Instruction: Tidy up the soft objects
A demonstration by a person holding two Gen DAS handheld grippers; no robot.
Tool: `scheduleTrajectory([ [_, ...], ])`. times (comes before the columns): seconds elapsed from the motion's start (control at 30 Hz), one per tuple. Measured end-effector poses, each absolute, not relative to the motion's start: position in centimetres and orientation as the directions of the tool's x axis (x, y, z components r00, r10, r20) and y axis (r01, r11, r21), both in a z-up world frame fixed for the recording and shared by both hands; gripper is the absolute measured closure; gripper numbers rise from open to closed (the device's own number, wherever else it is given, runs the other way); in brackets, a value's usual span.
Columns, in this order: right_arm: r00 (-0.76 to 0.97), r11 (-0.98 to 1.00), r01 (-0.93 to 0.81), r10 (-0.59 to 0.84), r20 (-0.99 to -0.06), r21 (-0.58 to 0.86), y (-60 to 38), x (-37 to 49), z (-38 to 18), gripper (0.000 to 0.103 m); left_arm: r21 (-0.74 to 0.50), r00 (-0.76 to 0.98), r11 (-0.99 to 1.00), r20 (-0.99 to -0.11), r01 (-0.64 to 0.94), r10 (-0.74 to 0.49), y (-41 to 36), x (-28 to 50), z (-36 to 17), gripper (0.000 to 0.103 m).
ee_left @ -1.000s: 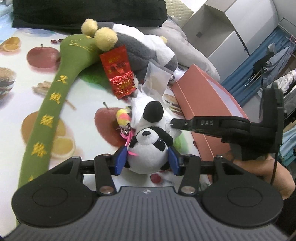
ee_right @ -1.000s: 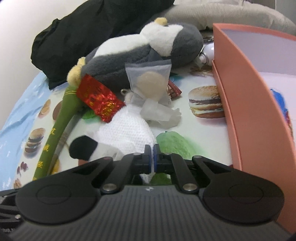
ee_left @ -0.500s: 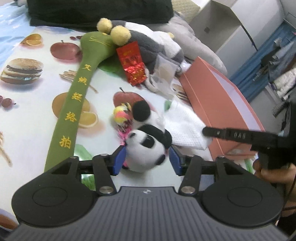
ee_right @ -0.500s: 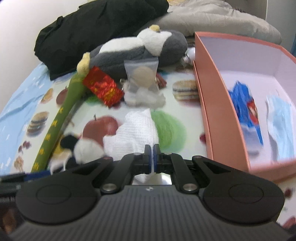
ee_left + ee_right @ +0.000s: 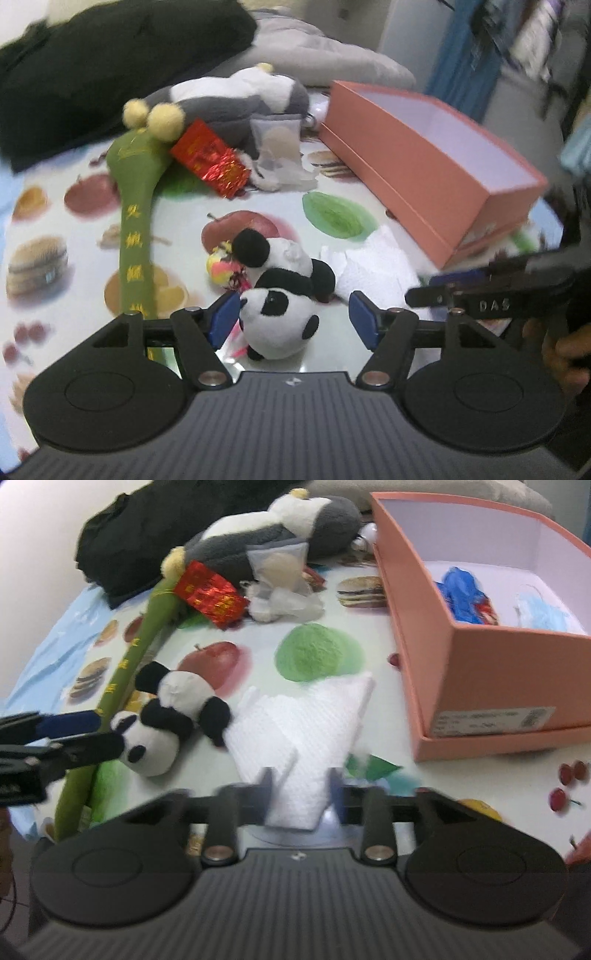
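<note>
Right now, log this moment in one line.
left gripper: opening, panda between, unclamped | right gripper: opening, white cloth released | box: open

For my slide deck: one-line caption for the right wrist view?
Right tongs, just opened, straddle a white cloth beside the pink box; panda plush lies left.

Blurred by motion in the right wrist view: the right gripper point(image 5: 299, 794) and its fingers point(image 5: 266, 794), so contact with the white cloth point(image 5: 295, 738) between them unclear. Hidden behind the box point(image 5: 509, 672) wall: the lower parts of the blue item point(image 5: 461, 594) and the light blue mask point(image 5: 543, 609). Cut off at the left edge: the left gripper point(image 5: 79, 734); illegible: the box label point(image 5: 495, 720).
</note>
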State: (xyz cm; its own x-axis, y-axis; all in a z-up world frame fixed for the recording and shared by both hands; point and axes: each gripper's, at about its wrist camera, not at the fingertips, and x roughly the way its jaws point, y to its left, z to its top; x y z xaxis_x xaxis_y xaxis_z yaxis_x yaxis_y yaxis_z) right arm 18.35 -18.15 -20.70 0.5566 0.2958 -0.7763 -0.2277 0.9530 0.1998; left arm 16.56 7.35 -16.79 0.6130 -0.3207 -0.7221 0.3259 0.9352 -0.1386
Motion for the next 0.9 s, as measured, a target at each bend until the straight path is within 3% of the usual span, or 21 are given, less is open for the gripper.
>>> scheduleTrajectory([
  [0.07, 0.570, 0.950, -0.252, 0.298, -0.766, 0.182, -17.8, 18.8, -20.7, 0.060, -0.084, 0.610, 0.928, -0.731, 0.362, -0.304, 6.7, 16.8, -16.9, 0.032],
  [0.2, 0.574, 0.947, -0.284, 0.292, -0.765, 0.150, -17.3, 20.0, -21.3, 0.046, 0.005, 0.607, 0.902, -0.742, 0.431, -0.285, 5.4, 16.9, -17.0, 0.032],
  [0.63, 0.516, 0.928, -0.360, 0.282, -0.809, 0.094, -17.0, 19.9, -23.2, 0.045, 0.214, 0.613, 0.849, -0.775, 0.483, -0.153, 2.8, 17.8, -19.2, 0.034],
  [0.73, 0.509, 0.920, -0.381, 0.291, -0.810, 0.091, -16.6, 19.6, -23.1, 0.054, 0.233, 0.619, 0.846, -0.773, 0.480, -0.139, 2.7, 18.2, -19.3, 0.041],
  [0.9, 0.496, 0.910, -0.389, 0.340, -0.799, 0.145, -16.3, 19.3, -23.1, 0.087, 0.251, 0.633, 0.847, -0.764, 0.469, -0.124, 2.4, 18.3, -19.4, 0.046],
])
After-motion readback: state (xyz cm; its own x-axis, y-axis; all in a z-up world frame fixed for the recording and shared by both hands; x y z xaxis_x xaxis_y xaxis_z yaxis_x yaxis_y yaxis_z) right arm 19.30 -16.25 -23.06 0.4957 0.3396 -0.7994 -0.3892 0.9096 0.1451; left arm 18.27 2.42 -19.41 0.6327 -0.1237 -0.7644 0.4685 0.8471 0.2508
